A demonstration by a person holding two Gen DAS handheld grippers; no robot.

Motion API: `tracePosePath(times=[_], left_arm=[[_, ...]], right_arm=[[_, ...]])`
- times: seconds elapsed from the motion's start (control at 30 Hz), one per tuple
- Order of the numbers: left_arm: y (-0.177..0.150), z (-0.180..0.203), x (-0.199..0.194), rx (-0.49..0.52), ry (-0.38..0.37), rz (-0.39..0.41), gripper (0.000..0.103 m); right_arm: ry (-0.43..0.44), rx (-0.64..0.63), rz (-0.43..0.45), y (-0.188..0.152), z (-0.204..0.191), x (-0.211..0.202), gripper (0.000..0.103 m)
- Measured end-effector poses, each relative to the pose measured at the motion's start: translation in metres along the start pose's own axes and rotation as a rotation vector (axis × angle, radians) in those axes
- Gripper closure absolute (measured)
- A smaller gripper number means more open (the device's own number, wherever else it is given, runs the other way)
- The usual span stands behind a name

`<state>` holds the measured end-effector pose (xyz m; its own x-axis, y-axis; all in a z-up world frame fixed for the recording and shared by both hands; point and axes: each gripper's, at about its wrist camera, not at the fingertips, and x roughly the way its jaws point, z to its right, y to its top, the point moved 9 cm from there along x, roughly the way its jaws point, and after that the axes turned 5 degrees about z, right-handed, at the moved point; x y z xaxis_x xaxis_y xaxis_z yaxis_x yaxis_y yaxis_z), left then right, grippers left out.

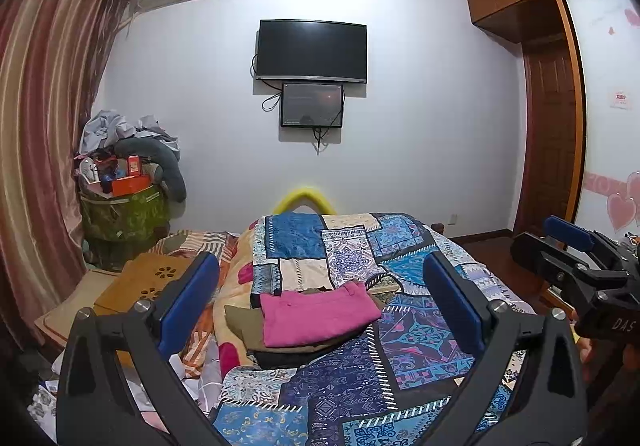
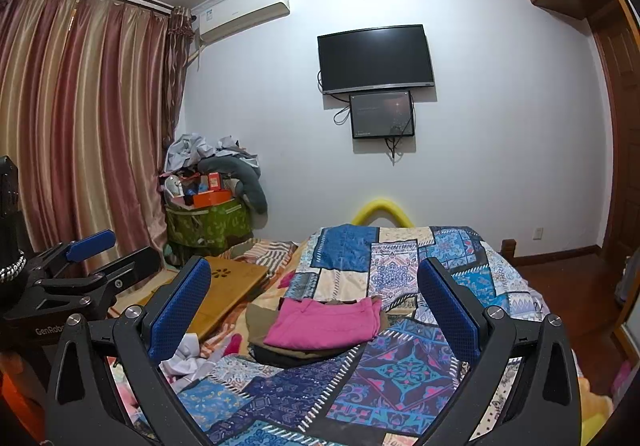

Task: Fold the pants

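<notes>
Folded pink pants (image 1: 318, 314) lie on top of a small stack of folded olive and dark clothes (image 1: 248, 326) on the patchwork bedspread (image 1: 360, 378). My left gripper (image 1: 320, 278) is open and empty, held above the bed in front of the stack. In the right wrist view the pink pants (image 2: 326, 324) sit on the same stack, and my right gripper (image 2: 314, 282) is open and empty, also short of it. The right gripper shows at the right edge of the left wrist view (image 1: 568, 246); the left gripper shows at the left of the right wrist view (image 2: 92, 254).
A wooden lap desk (image 2: 228, 286) lies on the bed left of the stack. Loose clothes (image 2: 184, 360) lie at the near left. A green bin piled with things (image 1: 124, 214) stands by the curtain. A TV (image 1: 311, 50) hangs on the far wall.
</notes>
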<state>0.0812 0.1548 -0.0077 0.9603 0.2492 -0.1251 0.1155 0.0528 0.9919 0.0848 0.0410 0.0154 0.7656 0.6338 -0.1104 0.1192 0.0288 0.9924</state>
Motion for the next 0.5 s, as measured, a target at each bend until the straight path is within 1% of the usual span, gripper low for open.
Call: tracePosePath(times=[0.17, 0.37, 0.5], left_arm=[[0.0009, -0.0008, -0.0011, -0.004, -0.004, 0.007, 0.0], [0.0008, 0.0024, -0.0002, 0.007, -0.017, -0.006, 0.0], [-0.0002, 0.0024, 0.0017, -0.006, -0.024, -0.014, 0.0]], right_arm=[[-0.001, 0.002, 0.001, 0.0003, 0.0005, 0.0, 0.0], [-0.005, 0.007, 0.0, -0.0006, -0.0004, -0.001, 0.0], [-0.005, 0.007, 0.001, -0.0006, -0.0005, -0.0008, 0.0]])
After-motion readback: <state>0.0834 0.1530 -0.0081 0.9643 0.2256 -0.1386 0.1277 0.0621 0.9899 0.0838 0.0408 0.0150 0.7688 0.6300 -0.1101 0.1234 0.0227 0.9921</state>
